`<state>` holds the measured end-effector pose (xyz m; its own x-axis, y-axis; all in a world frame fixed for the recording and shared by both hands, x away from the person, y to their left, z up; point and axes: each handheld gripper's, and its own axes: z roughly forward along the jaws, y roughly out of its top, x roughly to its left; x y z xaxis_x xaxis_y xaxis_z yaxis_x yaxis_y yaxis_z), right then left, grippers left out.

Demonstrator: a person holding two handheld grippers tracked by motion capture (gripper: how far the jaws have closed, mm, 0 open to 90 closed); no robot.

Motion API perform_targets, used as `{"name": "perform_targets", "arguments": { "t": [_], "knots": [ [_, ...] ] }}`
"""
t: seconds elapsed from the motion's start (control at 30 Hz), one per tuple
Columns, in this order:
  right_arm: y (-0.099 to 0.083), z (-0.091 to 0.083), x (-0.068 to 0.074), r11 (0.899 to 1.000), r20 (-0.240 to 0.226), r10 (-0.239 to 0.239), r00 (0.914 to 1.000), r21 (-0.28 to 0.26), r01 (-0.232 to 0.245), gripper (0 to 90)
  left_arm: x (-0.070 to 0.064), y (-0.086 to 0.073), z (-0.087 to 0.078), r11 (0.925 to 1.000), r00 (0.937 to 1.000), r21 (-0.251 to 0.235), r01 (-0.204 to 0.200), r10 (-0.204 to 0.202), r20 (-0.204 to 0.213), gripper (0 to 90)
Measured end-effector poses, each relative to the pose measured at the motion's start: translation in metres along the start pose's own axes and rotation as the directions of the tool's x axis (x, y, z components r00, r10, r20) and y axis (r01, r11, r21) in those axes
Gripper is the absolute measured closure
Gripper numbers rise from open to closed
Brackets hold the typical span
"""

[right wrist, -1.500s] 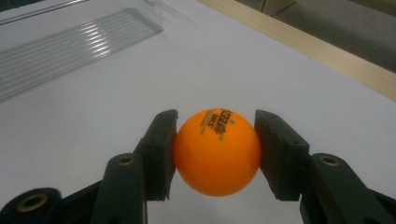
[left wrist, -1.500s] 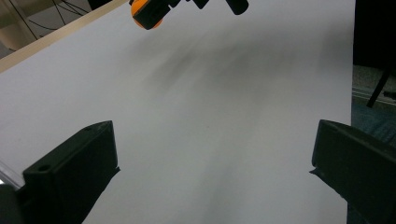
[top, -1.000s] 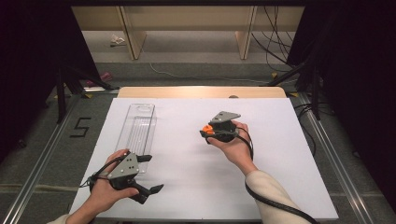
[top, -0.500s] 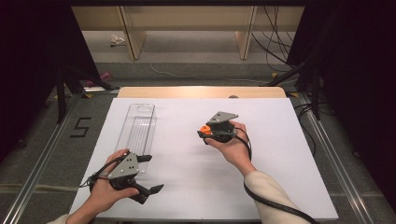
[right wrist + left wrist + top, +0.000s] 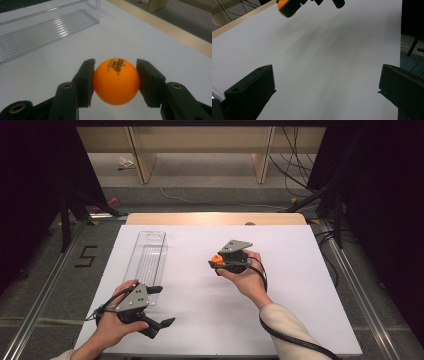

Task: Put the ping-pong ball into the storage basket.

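My right gripper [image 5: 116, 82] is clenched on the orange ball [image 5: 116, 81]: in the right gripper view both black jaws press flat against its sides, one on each flank, and the printed mark faces up toward me. In the high view that gripper [image 5: 216, 263] sits held above the white table [image 5: 300, 290], jaws pointing toward my left side.

Straight out past the ball, ahead of the jaws and off to their left in the right gripper view, lies the clear plastic tray [image 5: 47, 28]. Its ribbed floor shows bare, and its long axis runs roughly crosswise to the line of my jaws. From above, the tray [image 5: 147, 260] stretches away from me lengthwise, near the ball but with open white surface between.

My left gripper [image 5: 159, 306] rests low at the tray's near end, just beside it, jaws spread wide and grasping nothing; in its own view I see bare table between them and the ball [image 5: 285, 7] far ahead.

I judge the right hand should carry the ball leftward across the tray's long wall, since it already holds it.
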<state>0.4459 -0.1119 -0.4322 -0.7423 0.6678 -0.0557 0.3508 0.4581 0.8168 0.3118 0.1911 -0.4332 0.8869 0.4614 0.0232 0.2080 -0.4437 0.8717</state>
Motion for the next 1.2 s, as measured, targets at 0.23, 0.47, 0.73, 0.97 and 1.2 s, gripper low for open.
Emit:
{"name": "perform_targets", "arguments": {
  "t": [0.23, 0.47, 0.73, 0.97, 1.2],
  "knots": [
    [0.000, 0.001, 0.002, 1.000, -0.004, -0.002, 1.0000, 0.002, 0.002, 51.4, 0.000, 0.000, 0.000, 1.0000, 1.0000, 0.000, 0.000, 0.000, 0.000, 0.0],
    [0.002, 0.001, 0.004, 1.000, -0.008, -0.006, 1.0000, -0.002, 0.006, 51.4, 0.000, 0.000, 0.000, 1.0000, 1.0000, 0.002, -0.002, 0.002, 0.000, 0.0],
    [0.004, 0.001, 0.007, 1.000, -0.016, -0.013, 0.9998, -0.006, 0.013, 51.4, 0.000, 0.000, 0.000, 1.0000, 1.0000, 0.001, -0.001, 0.001, -0.001, 0.0],
    [0.005, 0.002, 0.010, 1.000, -0.024, -0.015, 0.9996, -0.006, 0.014, 51.4, 0.000, 0.000, 0.000, 1.0000, 1.0000, 0.002, -0.003, 0.003, 0.000, 0.0],
    [0.008, 0.002, 0.012, 1.000, -0.027, -0.021, 0.9994, -0.014, 0.021, 51.4, 0.000, 0.000, 0.000, 1.0000, 1.0000, 0.002, -0.003, 0.003, 0.001, 0.0]
  ]
}}
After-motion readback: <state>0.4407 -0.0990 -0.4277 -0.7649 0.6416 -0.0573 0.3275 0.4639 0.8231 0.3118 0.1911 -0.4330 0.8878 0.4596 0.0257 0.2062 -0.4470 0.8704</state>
